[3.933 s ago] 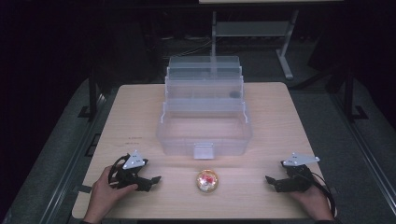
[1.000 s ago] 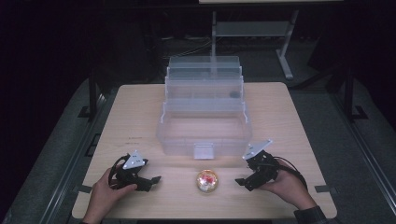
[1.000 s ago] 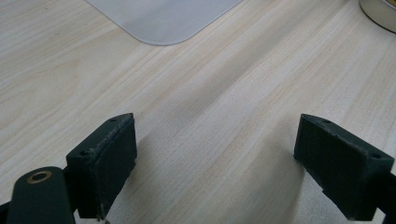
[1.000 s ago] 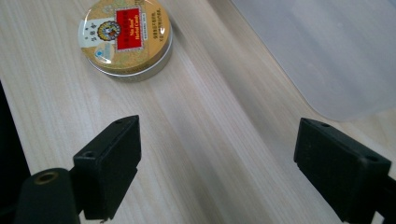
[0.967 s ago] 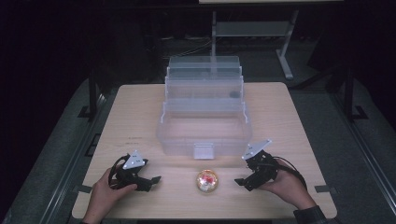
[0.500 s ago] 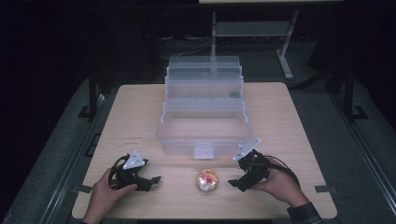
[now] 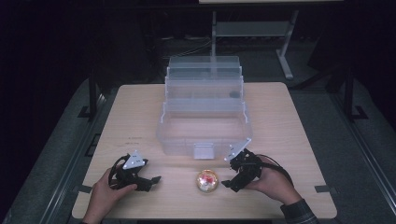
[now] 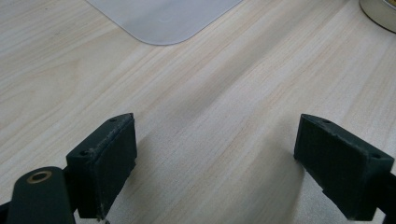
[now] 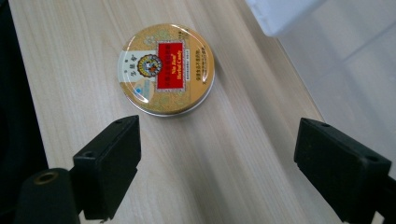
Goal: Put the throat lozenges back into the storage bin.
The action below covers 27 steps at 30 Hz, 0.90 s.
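Right hand-held gripper [image 9: 217, 163], jaws wide open and empty, faces the round candy tin [image 9: 166, 69] just ahead, nearer than the left hand-held gripper [image 7: 150, 180].

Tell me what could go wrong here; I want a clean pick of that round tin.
The flat candy tin lies low on the table, so the open right tool may scrape wood or skid it away. The clear organizer box sits close beside that tool; one jaw could bump its wall.
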Available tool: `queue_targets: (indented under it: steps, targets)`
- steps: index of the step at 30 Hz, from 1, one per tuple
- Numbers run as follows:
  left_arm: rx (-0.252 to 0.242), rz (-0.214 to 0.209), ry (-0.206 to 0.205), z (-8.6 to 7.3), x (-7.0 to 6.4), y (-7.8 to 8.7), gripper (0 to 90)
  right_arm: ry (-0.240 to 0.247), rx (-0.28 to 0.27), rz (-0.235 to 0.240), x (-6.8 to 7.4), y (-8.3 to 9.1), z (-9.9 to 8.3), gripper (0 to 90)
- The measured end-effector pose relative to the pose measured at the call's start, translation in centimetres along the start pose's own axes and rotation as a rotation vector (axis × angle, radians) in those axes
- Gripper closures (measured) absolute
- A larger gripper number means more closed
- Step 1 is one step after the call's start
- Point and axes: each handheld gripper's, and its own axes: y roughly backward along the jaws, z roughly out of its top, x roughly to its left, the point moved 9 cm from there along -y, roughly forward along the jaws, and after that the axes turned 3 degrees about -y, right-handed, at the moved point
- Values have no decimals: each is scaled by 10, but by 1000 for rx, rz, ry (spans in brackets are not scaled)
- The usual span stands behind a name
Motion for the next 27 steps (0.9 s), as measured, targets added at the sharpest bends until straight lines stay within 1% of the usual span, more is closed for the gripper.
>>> queue_targets:
  steps: [15, 26, 27]
  targets:
    - [2, 0, -1, 0, 0, 0, 122, 42, 22, 30, 12, -11, 14, 145]
    - [2, 0, -1, 0, 0, 0, 122, 87, 64, 52, 23, -26, 25, 144]
    - [2, 0, -1, 0, 0, 0, 122, 86, 71, 53, 25, -27, 26, 144]
